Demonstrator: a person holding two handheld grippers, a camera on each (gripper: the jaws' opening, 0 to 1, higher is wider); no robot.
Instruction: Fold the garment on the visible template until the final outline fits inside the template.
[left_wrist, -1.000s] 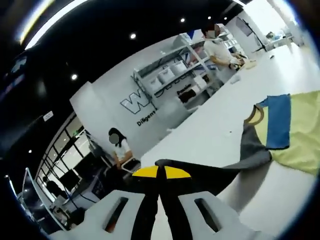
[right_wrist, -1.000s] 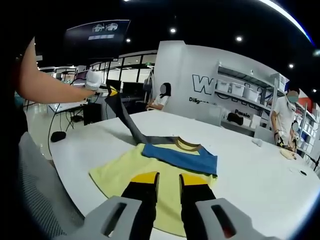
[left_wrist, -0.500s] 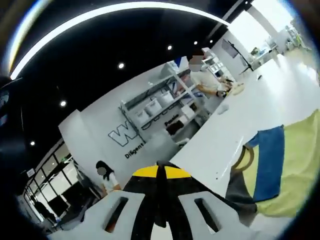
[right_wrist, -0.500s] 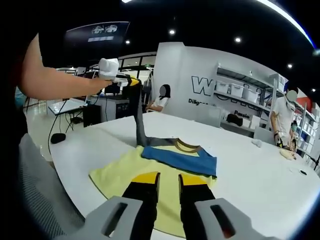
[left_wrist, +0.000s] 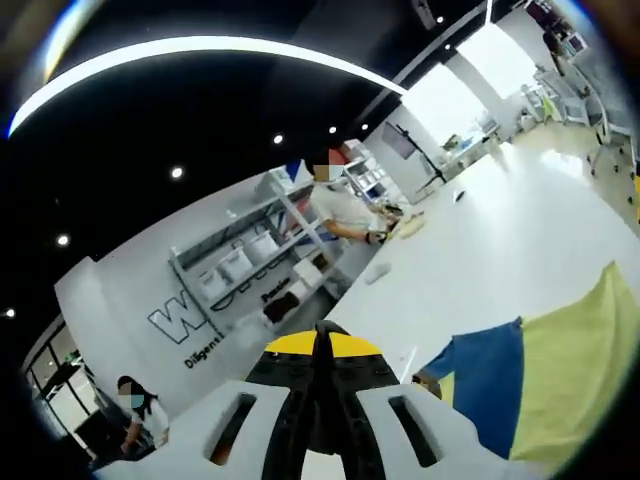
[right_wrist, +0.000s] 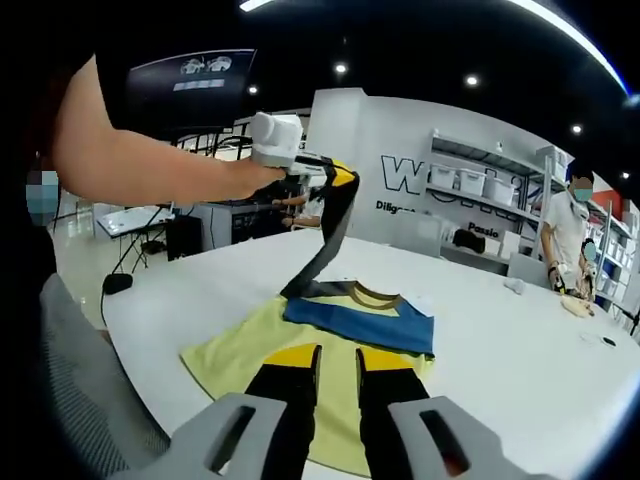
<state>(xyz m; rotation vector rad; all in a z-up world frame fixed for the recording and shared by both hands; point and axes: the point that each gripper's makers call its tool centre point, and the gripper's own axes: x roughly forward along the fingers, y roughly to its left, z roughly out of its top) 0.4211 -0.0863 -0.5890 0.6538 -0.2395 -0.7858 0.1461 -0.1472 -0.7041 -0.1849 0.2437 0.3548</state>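
Left gripper (right_wrist: 338, 178) clamped on the grey sleeve (right_wrist: 318, 255) of the yellow-and-blue shirt (right_wrist: 330, 335), lifted above the white counter (right_wrist: 520, 350). Right gripper (right_wrist: 336, 362) slightly parted, empty, low over the hem. Carry sleeve across chest, lay flat, then release.

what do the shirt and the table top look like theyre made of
The shirt looks like soft knit fabric, matte: its grey sleeve hangs limp from the left tongs, and its collar looks ribbed. The table looks like a hard, smooth white surface, perhaps laminate, with a faint sheen; the exact material is unclear.
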